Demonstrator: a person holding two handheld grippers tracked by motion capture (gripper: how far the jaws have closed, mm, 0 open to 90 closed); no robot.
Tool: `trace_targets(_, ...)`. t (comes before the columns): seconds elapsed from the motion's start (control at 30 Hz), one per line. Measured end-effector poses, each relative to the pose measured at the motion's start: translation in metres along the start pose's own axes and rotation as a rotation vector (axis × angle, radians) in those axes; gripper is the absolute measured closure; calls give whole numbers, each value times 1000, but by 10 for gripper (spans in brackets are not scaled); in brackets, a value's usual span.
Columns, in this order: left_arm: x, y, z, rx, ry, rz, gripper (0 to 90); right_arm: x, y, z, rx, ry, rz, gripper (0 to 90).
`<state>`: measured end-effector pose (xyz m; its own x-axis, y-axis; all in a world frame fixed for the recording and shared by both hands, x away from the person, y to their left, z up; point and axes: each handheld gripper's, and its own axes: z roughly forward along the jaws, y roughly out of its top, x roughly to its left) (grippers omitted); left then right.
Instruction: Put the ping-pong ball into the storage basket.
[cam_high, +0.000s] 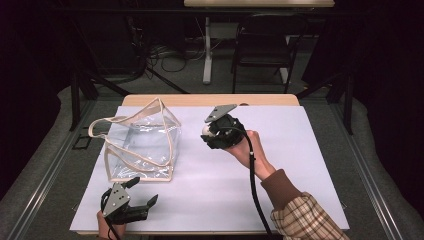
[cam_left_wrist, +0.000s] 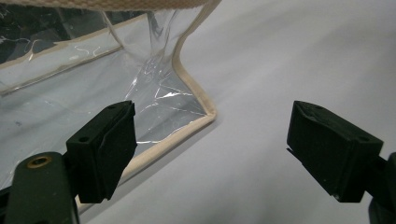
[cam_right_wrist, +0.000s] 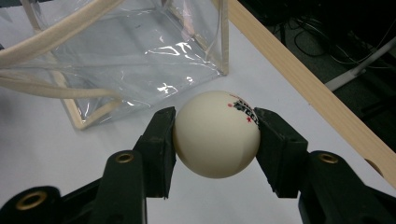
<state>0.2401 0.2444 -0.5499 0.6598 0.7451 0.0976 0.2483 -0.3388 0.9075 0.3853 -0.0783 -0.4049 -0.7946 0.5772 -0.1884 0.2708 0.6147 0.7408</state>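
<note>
Clamping smooth cream ball, right hand-held gripper, crinkled clear bag near

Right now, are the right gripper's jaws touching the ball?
Touching. The right gripper view shows the right gripper with both jaws pressed against the sides of the cream ball.

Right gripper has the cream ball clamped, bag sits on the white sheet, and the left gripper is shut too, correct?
Not quite: the left gripper is open, jaws wide apart with nothing between them, as the left gripper view shows. The right gripper does clamp the cream ball, and the bag sits on the white sheet.
</note>
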Motion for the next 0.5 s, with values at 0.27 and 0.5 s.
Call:
trace_targets(0.27,0,0,0,1,1,-4,160,1,7,-1,-6,-1,-11,510)
trace_targets(0.5,0,0,0,0,1,-4,160,2,12,-1,-9,1,-12,509)
